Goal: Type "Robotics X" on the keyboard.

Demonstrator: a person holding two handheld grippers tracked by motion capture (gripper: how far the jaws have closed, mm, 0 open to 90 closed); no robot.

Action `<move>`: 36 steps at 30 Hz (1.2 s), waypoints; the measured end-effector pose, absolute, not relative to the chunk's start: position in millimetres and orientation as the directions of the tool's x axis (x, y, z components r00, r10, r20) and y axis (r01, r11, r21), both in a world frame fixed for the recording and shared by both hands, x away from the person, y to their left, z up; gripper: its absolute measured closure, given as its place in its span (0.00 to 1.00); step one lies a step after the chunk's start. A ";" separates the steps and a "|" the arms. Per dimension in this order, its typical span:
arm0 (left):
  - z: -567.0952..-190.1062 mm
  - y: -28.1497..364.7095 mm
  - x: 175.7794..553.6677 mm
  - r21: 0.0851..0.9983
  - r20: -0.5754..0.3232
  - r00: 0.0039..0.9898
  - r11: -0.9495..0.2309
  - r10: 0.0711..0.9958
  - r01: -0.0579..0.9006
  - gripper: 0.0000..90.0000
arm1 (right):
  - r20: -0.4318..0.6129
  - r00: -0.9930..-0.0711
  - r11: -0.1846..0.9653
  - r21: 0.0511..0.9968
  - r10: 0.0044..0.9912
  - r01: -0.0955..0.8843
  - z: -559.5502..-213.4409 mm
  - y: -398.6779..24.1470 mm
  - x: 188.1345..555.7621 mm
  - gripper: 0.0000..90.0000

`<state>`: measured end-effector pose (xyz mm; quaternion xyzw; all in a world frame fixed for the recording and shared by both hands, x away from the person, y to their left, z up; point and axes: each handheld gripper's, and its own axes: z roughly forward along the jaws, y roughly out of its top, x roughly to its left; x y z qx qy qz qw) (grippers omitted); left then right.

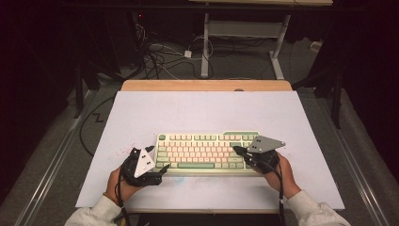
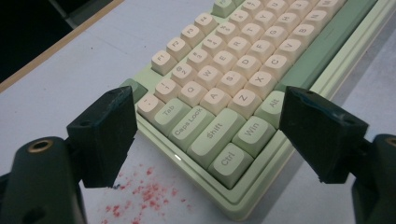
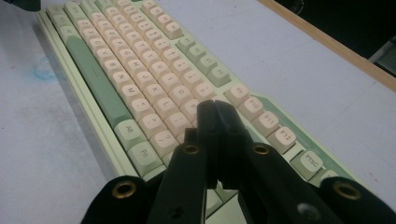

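A pale green keyboard (image 1: pixel 207 151) with cream and green keys lies on the white tabletop (image 1: pixel 202 110), near the front edge. My left gripper (image 1: pixel 162 170) sits at the keyboard's front left corner. In the left gripper view its jaws (image 2: pixel 208 98) stand wide open on either side of the Ctrl, Win and Shift keys (image 2: pixel 219 135), with nothing pressed between them. My right gripper (image 1: pixel 236 150) is shut, its tips over the right end of the key field. In the right gripper view the closed jaws (image 3: pixel 215 108) point down at the keys (image 3: pixel 140 79) near the Enter area.
Red speckles (image 2: pixel 140 196) stain the tabletop beside the keyboard's left corner, and a faint blue smear (image 3: pixel 44 72) lies in front of it. A wooden strip (image 1: pixel 207 85) edges the far side. Cables (image 1: pixel 155 59) and a desk frame (image 1: pixel 244 42) stand on the floor beyond.
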<state>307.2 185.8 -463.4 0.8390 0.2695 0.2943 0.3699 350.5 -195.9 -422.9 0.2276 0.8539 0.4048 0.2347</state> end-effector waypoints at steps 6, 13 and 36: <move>-465.7 189.9 303.9 0.783 0.276 0.681 -0.569 0.678 0.250 0.21 | -0.215 -0.787 0.568 0.798 0.578 0.199 -421.9 -189.7 356.3 1.00; -465.7 194.2 299.3 0.788 0.267 0.684 -0.562 0.679 0.251 0.21 | -0.218 -0.800 0.583 0.789 0.559 0.192 -422.1 -175.5 361.6 1.00; -465.1 197.9 297.8 0.787 0.257 0.695 -0.563 0.671 0.253 0.21 | -0.236 -0.833 0.671 0.714 0.500 0.200 -441.0 -122.9 383.3 1.00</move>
